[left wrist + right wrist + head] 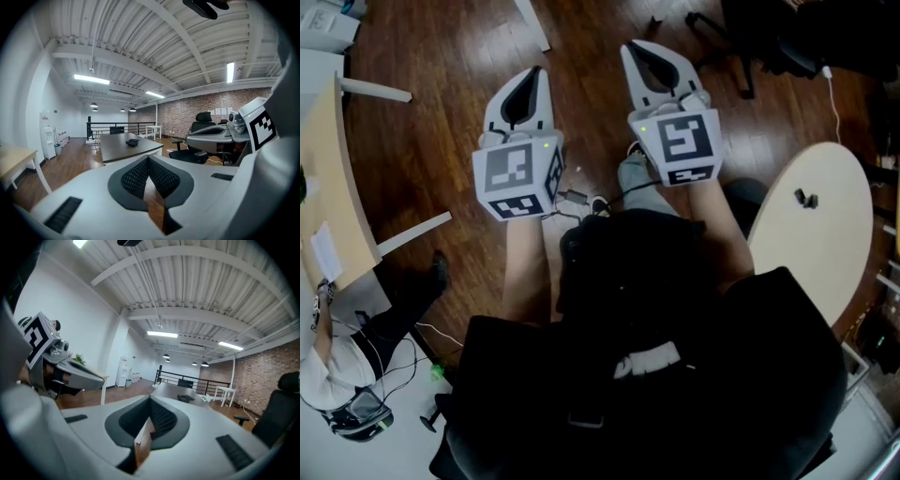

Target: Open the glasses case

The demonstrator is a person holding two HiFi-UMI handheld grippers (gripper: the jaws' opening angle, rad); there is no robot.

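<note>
Head view: holds left gripper [532, 77] and right gripper [639, 49] out side by side over floor [441, 141], forearms [525, 267] forward. Left gripper view: clenched on nothing, aimed near level toward case [132, 141] on far table [117, 150]. Right gripper view: likewise clenched, empty.

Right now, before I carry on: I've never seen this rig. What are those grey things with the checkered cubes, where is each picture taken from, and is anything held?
There is no robot arm: a person holds a hand tool in each hand. The head view looks down from the person's head. In it the left tool and the right tool stick out over the wood floor, each with its marker cube. The other two pictures come from cameras riding on the tools, looking along their jaws. Both pairs of jaws are shut, with nothing between them, so nothing is held. Ahead stands a dark table bearing a small dark thing. It may be the glasses case, but it is too small to tell.
</note>
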